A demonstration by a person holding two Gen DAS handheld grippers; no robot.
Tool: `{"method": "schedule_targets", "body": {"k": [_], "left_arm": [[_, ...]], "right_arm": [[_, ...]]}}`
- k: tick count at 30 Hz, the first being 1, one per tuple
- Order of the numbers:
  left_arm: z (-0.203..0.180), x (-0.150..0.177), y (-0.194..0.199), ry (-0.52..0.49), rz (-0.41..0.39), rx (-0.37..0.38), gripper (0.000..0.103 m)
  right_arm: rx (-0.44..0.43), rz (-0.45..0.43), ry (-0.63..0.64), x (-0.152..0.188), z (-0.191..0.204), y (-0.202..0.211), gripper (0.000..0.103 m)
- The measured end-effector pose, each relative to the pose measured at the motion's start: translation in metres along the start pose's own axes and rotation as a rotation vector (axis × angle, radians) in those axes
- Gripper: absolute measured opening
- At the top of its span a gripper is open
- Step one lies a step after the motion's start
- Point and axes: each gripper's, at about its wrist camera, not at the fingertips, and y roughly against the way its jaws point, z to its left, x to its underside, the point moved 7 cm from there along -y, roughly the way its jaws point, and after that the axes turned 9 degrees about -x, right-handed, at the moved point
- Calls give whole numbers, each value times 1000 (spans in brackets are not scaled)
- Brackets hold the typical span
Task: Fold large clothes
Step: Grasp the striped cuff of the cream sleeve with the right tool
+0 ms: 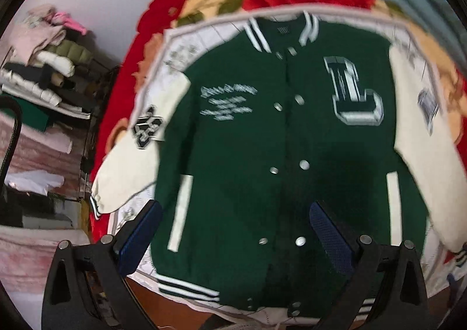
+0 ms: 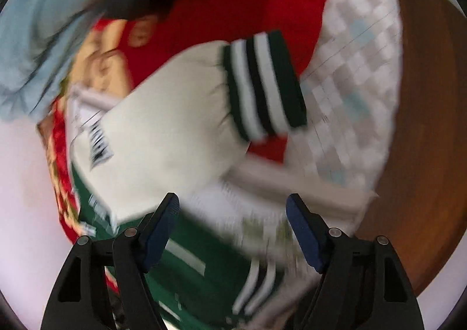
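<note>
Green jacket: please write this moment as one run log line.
green jacket: flat, front up, unfolded | left gripper: jaws open, above hem, empty | right gripper: jaws open, near striped cuff, empty

Left claw (image 1: pixel 233 230) pointing steeply down, jaws spread wide, blue pads (image 1: pixel 140 236) well apart, nothing gripped between them. Right claw (image 2: pixel 233 230) also angled steeply down, jaws parted, blue pads (image 2: pixel 303 233) clear of cloth, nothing pinched. Both views motion-blurred.
</note>
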Motion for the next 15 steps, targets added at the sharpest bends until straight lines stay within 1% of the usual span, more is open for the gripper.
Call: {"method": "schedule_targets", "body": {"k": [2,3,4,5,6,7,8,9,10,11,12,13,15], "left_arm": [[-25,-2,-13,-47,11,-14,103],[-36,-4,-17,-66,13,-24,103],[-46,-6,-21,-81,10,-27,103],[-56,-9,-23,-89,5,-25,103],[-63,-12,-23,-95,-2,-24,103],[-70,-15,-23,-99,-13,-16,103],[-76,-18,-24,-100,-20,-10,103],[-82,-21,-25,-103,-25,-3,103],[-90,-24,-27,-104,-29,5,103],[-96,-26,-29,-105,-29,14,103],[-103,-27,-33,-107,-28,24,103],[-108,-30,-36,-108,-24,28,103],[-117,-33,-44,-105,-7,40,103]], "right_arm": [[-31,-11,-76,-23,-17,-32,77],[-70,-31,-99,-33,-19,-41,73],[-74,-77,-113,-42,-21,-42,51],[-61,-127,-110,-47,-19,-37,43],[-71,-191,-97,-52,-15,-28,34],[-80,-237,-79,-55,-9,-19,25],[-89,-304,-47,-61,-3,-6,24],[-82,-345,-25,-65,1,2,24],[-74,-378,2,-72,5,7,24],[-74,-383,17,-77,9,6,24],[-71,-363,21,-87,5,-6,28],[-73,-320,8,-96,-1,-23,39],[-114,-228,-46,-106,-8,-54,54]]}}
